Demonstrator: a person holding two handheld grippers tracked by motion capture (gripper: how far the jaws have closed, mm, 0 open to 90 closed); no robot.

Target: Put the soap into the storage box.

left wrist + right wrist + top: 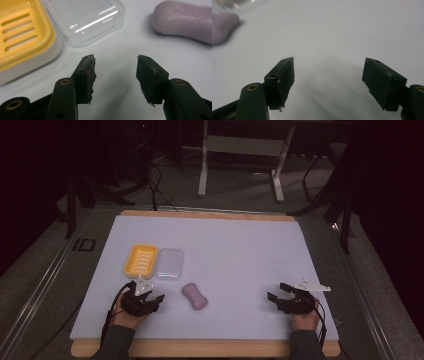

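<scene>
A yellow slotted soap dish (141,259) (20,37) lies left of centre on the white mat, with a clear plastic lid (169,264) (86,20) right beside it. A lilac bar of soap (194,296) (185,20) (223,28) lies just in front of the lid. My left gripper (149,295) (115,67) rests near the front edge, left of the soap, open with nothing between its jaws. Over at the front right, my right gripper (277,291) (329,72) is open wide above bare mat.
The white mat (235,255) covers a wooden table top. Beyond the far edge stands a grey table frame (242,150) on the floor, with cables at the left. A metal rail (40,285) runs along the left side.
</scene>
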